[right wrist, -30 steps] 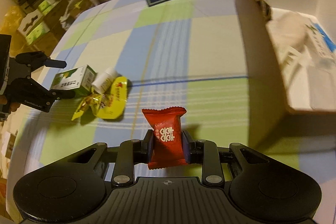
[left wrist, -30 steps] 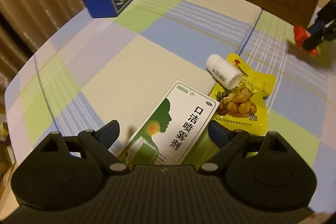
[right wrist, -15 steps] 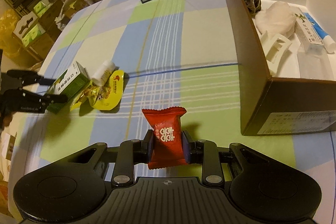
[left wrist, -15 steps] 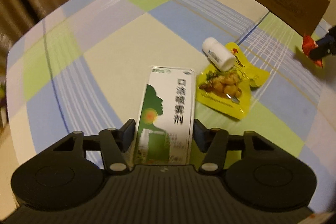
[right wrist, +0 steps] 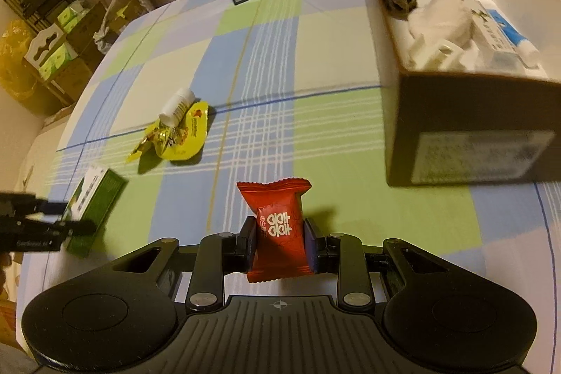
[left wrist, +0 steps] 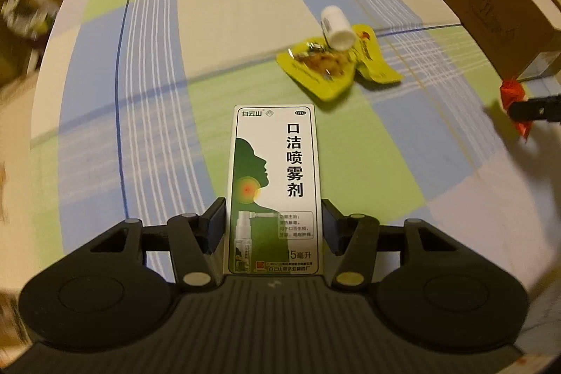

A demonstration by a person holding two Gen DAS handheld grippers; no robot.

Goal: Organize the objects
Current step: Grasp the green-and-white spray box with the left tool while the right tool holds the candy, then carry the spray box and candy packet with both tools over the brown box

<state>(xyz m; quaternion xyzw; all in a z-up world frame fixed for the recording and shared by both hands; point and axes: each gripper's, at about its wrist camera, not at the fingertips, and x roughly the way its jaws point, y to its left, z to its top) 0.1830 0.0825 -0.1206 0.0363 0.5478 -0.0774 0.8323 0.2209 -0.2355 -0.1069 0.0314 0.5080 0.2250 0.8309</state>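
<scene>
Partly cut off by the frame's left edge in the right wrist view, the left gripper (left wrist: 272,226) has its jaws pinching the near end of a long white-and-green cardboard spray box (left wrist: 275,188), whose long axis points straight ahead over the checked cloth-covered bench (left wrist: 157,65). Beyond lie a white plastic bottle (left wrist: 336,27) on its side across a glossy yellow snack pouch (left wrist: 333,65), its print blurred. Rightward, the right gripper (right wrist: 277,242) clamps a crinkled red foil candy packet (right wrist: 277,226) upright near an open brown cardboard box (right wrist: 470,142) with hard-to-read contents.

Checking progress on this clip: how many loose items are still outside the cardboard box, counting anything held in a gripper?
4. The spray box in the left gripper, the red candy in the right gripper, and the white bottle lying on the yellow snack pouch on the tablecloth.
</scene>
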